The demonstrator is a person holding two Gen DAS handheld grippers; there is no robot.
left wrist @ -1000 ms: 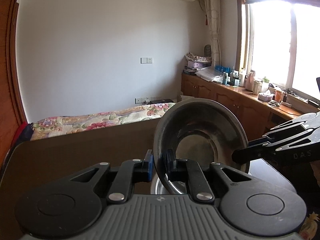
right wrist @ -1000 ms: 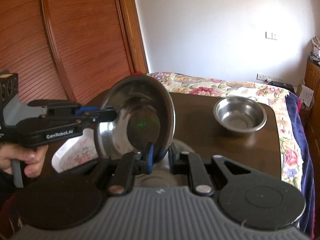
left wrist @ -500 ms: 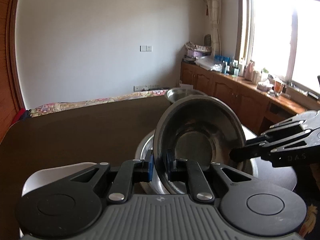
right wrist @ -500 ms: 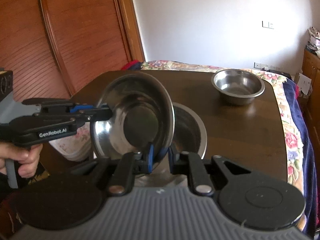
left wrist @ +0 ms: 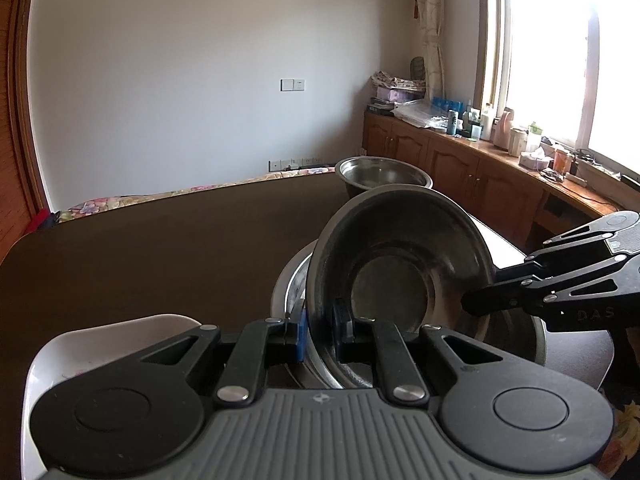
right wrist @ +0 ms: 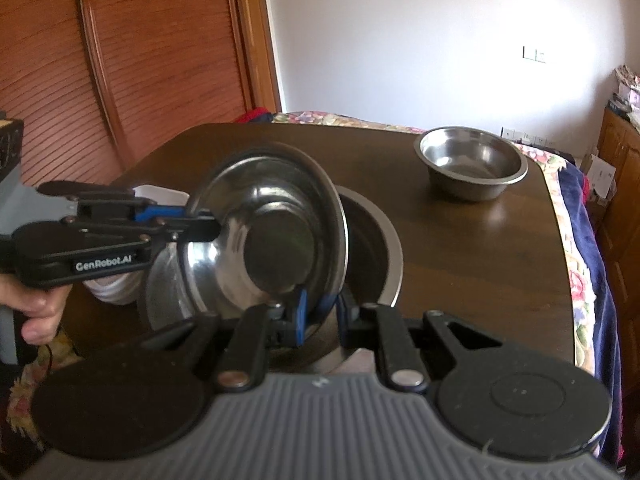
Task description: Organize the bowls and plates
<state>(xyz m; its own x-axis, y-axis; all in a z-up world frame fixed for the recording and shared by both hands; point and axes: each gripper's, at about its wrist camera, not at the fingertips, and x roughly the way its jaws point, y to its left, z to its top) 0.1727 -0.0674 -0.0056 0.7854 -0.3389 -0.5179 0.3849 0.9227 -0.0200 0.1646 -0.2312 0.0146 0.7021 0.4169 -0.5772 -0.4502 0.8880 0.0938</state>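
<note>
- The left gripper (left wrist: 319,330) is pinched tight on the rim of a shiny metal bowl (left wrist: 396,276). One finger sits inside the rim and one outside.
- The bowl is tipped up on its side. In the left wrist view its open side faces the camera.
- The right gripper (right wrist: 319,314) pinches the rim of the same bowl (right wrist: 264,236) too — its fingers are squeezed close with the rim between them. In that view the bowl shows its round bottom.
- So both grippers hold one bowl, each from a different side. In the left wrist view the right gripper (left wrist: 472,304) reaches in from the right edge and touches the bowl's rim.
- The held bowl hangs just above a bigger metal bowl (right wrist: 376,236) that sits on the dark brown table (right wrist: 472,256). Whether the two bowls touch, I cannot tell.
- A smaller metal bowl (right wrist: 472,164) stands upright near the far corner of the table, well apart from the grippers.
- A white dish (left wrist: 104,344) sits on the table just to the left of the big bowl — close under the left gripper.
- A hand (right wrist: 38,312) holds the left gripper's handle.
</note>
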